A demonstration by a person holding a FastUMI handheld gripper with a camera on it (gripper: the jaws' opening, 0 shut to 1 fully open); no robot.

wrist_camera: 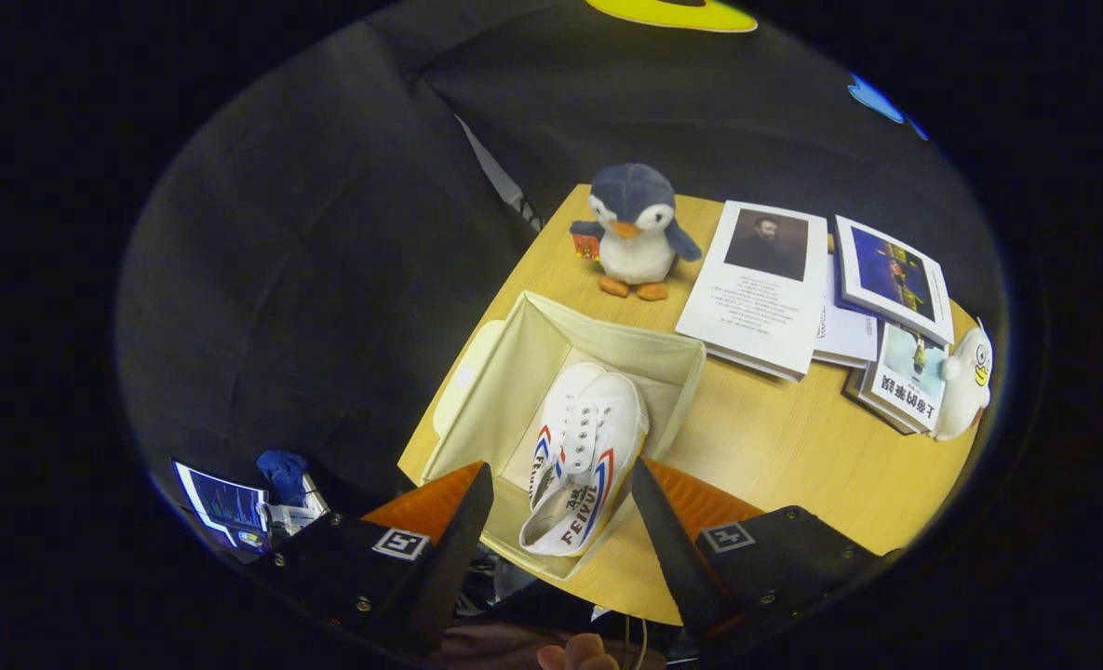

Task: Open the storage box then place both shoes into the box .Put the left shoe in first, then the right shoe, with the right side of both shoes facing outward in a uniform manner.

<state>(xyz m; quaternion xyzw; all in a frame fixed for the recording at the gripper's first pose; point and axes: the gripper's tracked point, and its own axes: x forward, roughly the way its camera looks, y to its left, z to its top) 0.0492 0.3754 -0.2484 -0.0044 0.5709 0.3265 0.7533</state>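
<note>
A cream fabric storage box stands open on the wooden table, its lid folded back on the far left side. Two white canvas shoes with red and blue stripes lie inside it, side by side. The nearer, upper shoe has its heel toward me, resting over the box's near rim; the other shoe peeks out behind it on the left. My gripper hovers above the near end of the box, open, its fingers wide apart on either side of the shoe's heel without touching it.
A plush penguin stands beyond the box. Books and leaflets lie to the right, with a white plush toy at the far right table edge. A fingertip shows below the gripper. Clutter lies on the floor at left.
</note>
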